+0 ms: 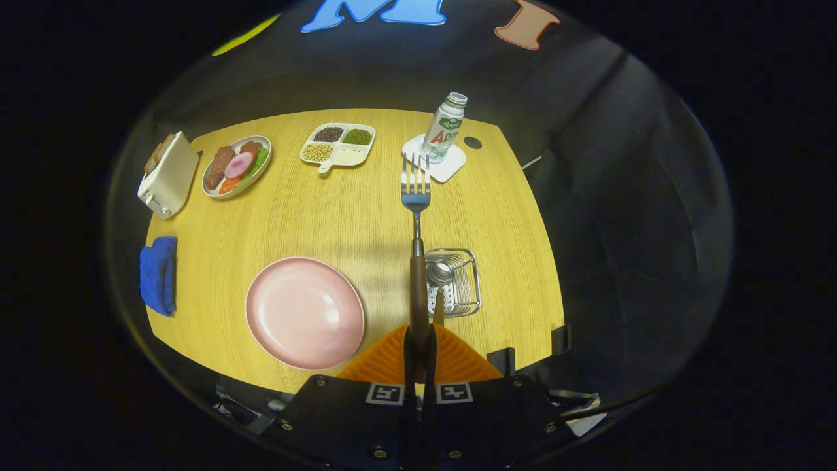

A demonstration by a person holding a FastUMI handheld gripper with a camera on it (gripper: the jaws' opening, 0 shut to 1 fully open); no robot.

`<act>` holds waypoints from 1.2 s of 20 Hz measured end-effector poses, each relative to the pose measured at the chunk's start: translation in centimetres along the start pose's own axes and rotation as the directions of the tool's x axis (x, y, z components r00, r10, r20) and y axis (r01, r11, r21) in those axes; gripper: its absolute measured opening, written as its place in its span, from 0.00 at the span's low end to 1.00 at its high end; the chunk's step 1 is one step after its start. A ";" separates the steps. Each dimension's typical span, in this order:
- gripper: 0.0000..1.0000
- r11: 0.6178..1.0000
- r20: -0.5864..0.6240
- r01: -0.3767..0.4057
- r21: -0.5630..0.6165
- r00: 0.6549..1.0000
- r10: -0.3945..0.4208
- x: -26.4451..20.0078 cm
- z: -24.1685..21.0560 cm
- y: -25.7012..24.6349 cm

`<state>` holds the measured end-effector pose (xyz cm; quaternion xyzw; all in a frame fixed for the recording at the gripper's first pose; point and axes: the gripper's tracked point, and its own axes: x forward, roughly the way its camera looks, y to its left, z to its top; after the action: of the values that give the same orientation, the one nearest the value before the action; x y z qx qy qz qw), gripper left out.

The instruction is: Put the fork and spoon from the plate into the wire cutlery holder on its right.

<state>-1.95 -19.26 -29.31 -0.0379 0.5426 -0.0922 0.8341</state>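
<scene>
While claw (418, 350) grips fork (416, 190), bottle (444, 127) label unreadable.

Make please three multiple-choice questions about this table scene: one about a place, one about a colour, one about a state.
1. Where is the spoon?
A. On the plate
B. In the wire cutlery holder
C. Beside the toaster

2. What colour is the plate?
A. Pink
B. Green
C. Black

3. What is the gripper doing?
A. Open over the plate
B. Shut on the bottle
C. Shut on the fork

Answers:
1 B, the spoon's bowl lies inside the wire basket.
2 A, the empty round plate left of the holder is pink.
3 C, both fingers clamp the fork's brown handle, tines pointing ahead toward the bottle.
</scene>
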 end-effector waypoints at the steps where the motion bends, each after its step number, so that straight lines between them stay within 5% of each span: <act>1: 0.04 1.000 -0.009 0.001 0.002 1.000 0.000 0.0 -0.1 -0.2; 7: 0.04 0.997 -0.065 0.056 0.045 0.996 -0.053 0.8 -1.2 -2.1; 24: 0.04 0.992 -0.274 0.070 0.107 0.961 -0.038 4.0 -8.0 -3.4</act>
<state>-8.06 -23.07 -35.62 0.0088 0.6443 -0.1507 0.7497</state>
